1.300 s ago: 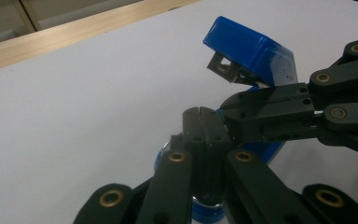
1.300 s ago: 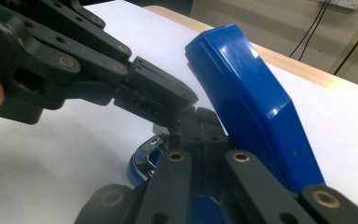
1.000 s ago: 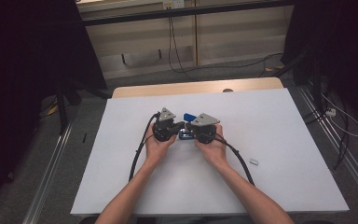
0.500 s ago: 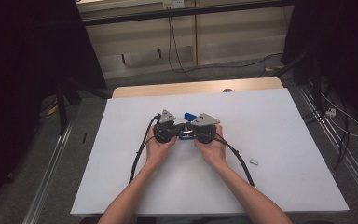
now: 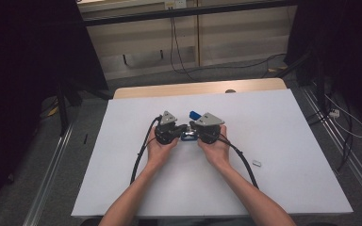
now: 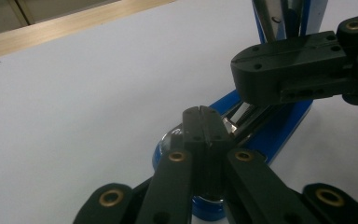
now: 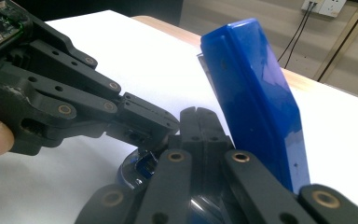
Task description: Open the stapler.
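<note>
I've got both hands in the middle of the white surface (image 5: 287,155), and between them sits a blue stapler (image 5: 189,136), its base on the sheet and its blue top arm swung up, tilted, its tip showing just beyond my right gripper (image 5: 202,132) in the high view.

My left gripper (image 5: 176,133) has its fingers (image 6: 193,128) pressed flat against each other, no gap along the seam. From its own camera they sit right over the round blue end of the stapler's base (image 6: 161,151), where a bit of shiny metal shows beside them; whether they pinch anything there, I can't tell. The right gripper comes in from the upper right of that picture, close above the blue arm.

On my right side it's the same story: fingers (image 7: 191,126) closed tight, pointing down at the base, with the lifted blue arm (image 7: 256,102) standing just beside them to the right. The left gripper reaches in from the left there, its tip almost touching mine above the base.

A small pale piece (image 5: 257,163) lies on the surface, well apart to my right. Cables (image 5: 139,157) trail back along my forearms.
</note>
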Motion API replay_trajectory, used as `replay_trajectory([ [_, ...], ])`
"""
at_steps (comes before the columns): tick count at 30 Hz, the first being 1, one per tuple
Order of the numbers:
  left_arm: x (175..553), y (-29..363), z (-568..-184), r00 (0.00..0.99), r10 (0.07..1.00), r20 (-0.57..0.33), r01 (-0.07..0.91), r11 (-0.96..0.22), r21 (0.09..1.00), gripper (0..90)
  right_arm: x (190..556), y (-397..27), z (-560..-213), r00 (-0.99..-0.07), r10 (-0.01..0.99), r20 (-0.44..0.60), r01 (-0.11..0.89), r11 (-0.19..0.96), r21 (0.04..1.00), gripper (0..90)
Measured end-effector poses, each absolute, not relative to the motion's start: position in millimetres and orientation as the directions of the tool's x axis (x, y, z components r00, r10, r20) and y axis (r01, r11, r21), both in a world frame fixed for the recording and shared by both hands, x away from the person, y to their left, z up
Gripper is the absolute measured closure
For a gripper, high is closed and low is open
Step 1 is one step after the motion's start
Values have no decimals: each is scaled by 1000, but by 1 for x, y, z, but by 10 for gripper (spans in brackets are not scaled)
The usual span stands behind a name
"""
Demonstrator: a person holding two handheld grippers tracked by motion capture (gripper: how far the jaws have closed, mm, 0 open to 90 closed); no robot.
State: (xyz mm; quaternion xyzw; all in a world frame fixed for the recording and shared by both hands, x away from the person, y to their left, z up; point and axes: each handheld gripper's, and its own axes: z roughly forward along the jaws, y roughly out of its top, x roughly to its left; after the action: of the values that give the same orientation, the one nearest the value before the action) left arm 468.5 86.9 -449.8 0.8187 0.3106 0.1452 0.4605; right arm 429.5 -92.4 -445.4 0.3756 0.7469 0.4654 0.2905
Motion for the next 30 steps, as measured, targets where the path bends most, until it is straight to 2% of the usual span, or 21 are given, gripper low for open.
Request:
replay_trajectory([
  [13, 469, 88, -450, 765, 641, -54, 378, -379, 845, 900, 432, -88, -440, -557, 825, -90, 282, 290, 914, 900],
  [30, 469, 88, -451, 768, 638, -48, 367, -378, 850, 900, 431, -105, -430, -510, 855, -100, 267, 268, 926, 900],
])
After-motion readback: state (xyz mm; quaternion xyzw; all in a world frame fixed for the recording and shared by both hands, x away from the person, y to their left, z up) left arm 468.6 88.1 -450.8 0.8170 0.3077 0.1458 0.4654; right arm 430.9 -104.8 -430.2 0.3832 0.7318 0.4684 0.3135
